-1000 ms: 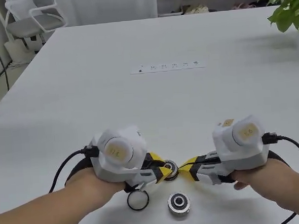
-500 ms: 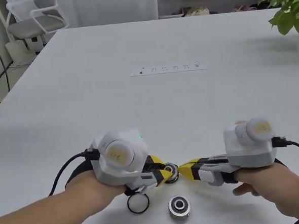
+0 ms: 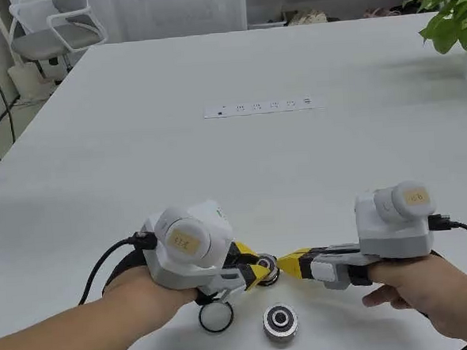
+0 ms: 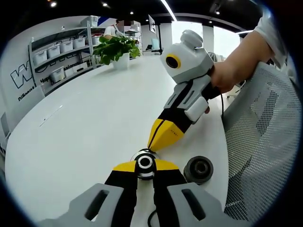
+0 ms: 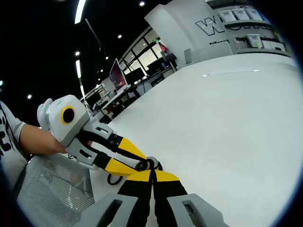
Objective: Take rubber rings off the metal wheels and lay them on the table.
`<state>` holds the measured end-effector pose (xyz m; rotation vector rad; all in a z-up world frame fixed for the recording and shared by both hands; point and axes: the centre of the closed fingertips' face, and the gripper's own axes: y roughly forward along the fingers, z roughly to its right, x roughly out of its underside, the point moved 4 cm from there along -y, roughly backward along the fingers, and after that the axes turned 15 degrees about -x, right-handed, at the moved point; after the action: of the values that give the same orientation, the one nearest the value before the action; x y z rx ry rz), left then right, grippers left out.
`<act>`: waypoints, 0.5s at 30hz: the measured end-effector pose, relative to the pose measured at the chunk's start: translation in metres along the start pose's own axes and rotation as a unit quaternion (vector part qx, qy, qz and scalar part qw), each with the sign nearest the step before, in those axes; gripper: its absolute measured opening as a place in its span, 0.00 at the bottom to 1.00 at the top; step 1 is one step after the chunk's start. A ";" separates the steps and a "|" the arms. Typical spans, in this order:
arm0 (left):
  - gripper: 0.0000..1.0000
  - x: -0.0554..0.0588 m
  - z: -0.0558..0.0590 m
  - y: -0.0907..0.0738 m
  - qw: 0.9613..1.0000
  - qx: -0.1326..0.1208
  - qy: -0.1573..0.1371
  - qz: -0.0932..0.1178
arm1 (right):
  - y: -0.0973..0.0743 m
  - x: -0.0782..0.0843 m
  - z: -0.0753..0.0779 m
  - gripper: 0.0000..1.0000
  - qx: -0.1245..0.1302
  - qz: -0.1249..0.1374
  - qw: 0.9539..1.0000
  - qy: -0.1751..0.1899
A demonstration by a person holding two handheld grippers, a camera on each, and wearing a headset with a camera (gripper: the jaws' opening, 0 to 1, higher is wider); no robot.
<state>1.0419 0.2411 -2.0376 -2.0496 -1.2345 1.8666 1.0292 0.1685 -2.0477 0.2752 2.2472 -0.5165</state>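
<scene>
Left gripper [image 3: 261, 272] clamps wheel [image 4: 145, 162]; ring [image 3: 216, 316], second wheel [image 3: 280, 320] beside.

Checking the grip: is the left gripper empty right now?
No, the left gripper is shut on a metal wheel, which sits between its yellow-tipped jaws.

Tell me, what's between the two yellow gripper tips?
A metal wheel, clamped in the left gripper and facing the right gripper; the head view shows it.
</scene>
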 end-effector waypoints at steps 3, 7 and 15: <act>0.06 0.000 0.000 0.000 1.000 0.000 0.002 -0.001 | 0.001 0.000 -0.001 0.00 -0.001 0.001 1.000 0.000; 0.06 0.000 0.000 0.000 1.000 -0.001 0.003 -0.001 | 0.002 -0.002 -0.003 0.00 -0.006 0.001 1.000 -0.002; 0.06 0.000 0.000 0.001 1.000 -0.001 0.004 -0.001 | 0.005 -0.002 -0.006 0.00 -0.011 -0.006 1.000 -0.012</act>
<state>1.0424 0.2408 -2.0378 -2.0540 -1.2374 1.8561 1.0287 0.1757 -2.0443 0.2437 2.2313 -0.4990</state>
